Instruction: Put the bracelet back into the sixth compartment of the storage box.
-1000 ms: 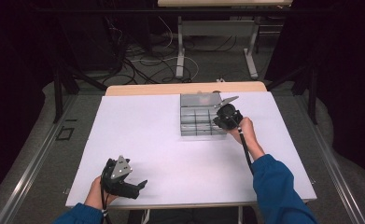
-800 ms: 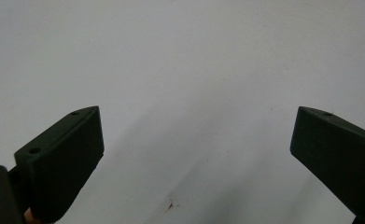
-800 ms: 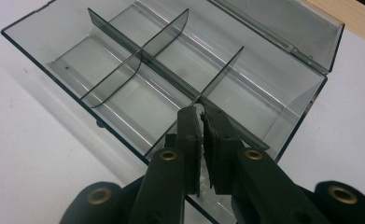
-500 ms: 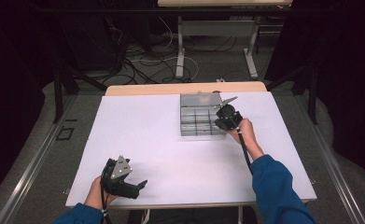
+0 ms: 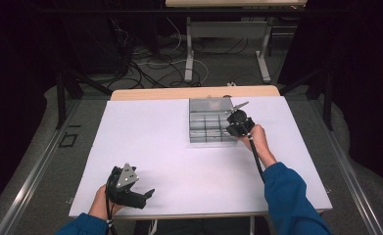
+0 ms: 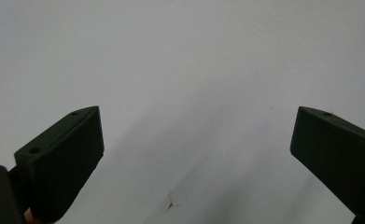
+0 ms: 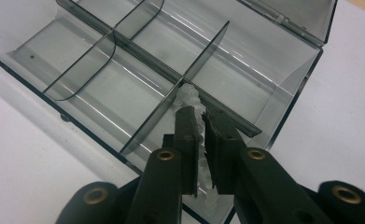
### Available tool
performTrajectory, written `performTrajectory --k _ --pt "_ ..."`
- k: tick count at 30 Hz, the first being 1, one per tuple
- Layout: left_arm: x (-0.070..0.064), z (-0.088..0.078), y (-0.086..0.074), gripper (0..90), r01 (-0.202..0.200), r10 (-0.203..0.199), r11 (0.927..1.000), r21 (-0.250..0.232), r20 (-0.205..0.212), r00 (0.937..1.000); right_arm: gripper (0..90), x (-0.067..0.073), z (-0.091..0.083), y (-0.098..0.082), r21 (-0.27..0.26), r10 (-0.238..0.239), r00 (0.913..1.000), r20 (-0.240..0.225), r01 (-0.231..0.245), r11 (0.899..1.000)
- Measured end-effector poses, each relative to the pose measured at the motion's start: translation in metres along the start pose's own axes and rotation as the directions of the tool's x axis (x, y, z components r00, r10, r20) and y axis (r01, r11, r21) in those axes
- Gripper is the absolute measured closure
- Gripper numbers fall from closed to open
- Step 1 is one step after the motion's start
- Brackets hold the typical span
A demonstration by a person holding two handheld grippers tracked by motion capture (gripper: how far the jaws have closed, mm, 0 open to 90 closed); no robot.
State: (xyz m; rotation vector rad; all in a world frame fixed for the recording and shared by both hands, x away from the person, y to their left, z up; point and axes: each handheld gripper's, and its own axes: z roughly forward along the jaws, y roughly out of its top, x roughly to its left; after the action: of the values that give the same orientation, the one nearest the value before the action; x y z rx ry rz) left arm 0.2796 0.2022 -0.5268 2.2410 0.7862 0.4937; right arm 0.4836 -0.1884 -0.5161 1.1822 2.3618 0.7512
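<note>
Over the clear box's (image 7: 180,79) near right compartment: right hand-held gripper (image 7: 200,122), its jaws lately easing, pinching a translucent beaded strip (image 7: 189,95); risk, strip snagging the divider (image 7: 203,51) and slipping free.

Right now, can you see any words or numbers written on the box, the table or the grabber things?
No readable words, numbers or signs anywhere.
Clear compartment box: plain, no label.
White table: bare, one tiny dark speck in the left gripper view, not writing.
Right gripper, around a knobbly translucent strip: no markings.
Left gripper: no markings.
</note>
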Motion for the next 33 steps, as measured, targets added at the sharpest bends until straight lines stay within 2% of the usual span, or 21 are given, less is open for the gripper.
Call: performTrajectory --k 4,5,7,9,11,19,23,24,29,32,33 --pt "0.000 -0.001 0.000 2.6 -0.003 0.003 1.0000 0.008 0.006 1.0000 77.0 -0.001 -0.004 0.000 -0.010 0.007 0.9999 -0.008 -0.007 1.000" --pt "0.000 0.000 0.000 2.6 0.003 -0.003 1.0000 -0.008 -0.007 1.0000 75.5 -0.002 -0.004 0.000 -0.028 0.004 1.0000 -0.006 -0.004 1.000" --pt "-0.001 0.001 0.000 2.6 0.004 -0.004 1.0000 -0.007 -0.006 1.0000 71.5 -0.003 -0.008 0.000 -0.021 0.008 1.0000 0.003 -0.008 1.000" --pt "0.000 0.001 0.000 2.6 0.000 0.000 1.0000 -0.006 -0.006 1.0000 67.3 -0.005 -0.010 -0.001 -0.049 0.008 0.9999 -0.014 -0.008 0.999" --pt "0.000 0.001 0.000 2.6 0.000 0.000 1.0000 -0.007 -0.007 1.0000 62.4 -0.007 -0.016 -0.001 -0.045 0.007 0.9999 -0.012 -0.007 0.999" --pt "0.000 0.001 0.000 2.6 0.000 0.000 1.0000 -0.007 -0.006 1.0000 38.5 -0.008 -0.037 -0.006 -0.069 0.012 0.9966 -0.082 -0.018 0.997" --pt "0.000 -0.001 0.000 2.6 -0.003 0.003 1.0000 0.006 0.003 1.0000 27.9 -0.006 -0.047 -0.010 -0.073 -0.008 0.9941 -0.108 0.000 0.997" --pt "-0.001 0.000 0.000 2.6 0.000 0.000 1.0000 -0.007 -0.008 1.0000 25.8 -0.004 -0.050 -0.011 -0.075 -0.003 0.9930 -0.118 -0.006 0.997" --pt "-0.001 0.000 0.000 2.6 0.005 -0.005 1.0000 -0.006 -0.008 1.0000 17.0 0.000 -0.061 -0.021 -0.083 -0.024 0.9883 -0.151 0.011 0.997" --pt "-0.001 0.000 0.000 2.6 0.003 -0.003 1.0000 -0.007 -0.009 1.0000 14.7 0.003 -0.068 -0.030 -0.086 -0.020 0.9867 -0.161 0.006 0.996" --pt "0.000 -0.001 0.000 2.6 -0.003 0.003 1.0000 0.008 0.003 1.0000 13.9 0.004 -0.070 -0.033 -0.091 -0.034 0.9858 -0.165 0.019 0.996"
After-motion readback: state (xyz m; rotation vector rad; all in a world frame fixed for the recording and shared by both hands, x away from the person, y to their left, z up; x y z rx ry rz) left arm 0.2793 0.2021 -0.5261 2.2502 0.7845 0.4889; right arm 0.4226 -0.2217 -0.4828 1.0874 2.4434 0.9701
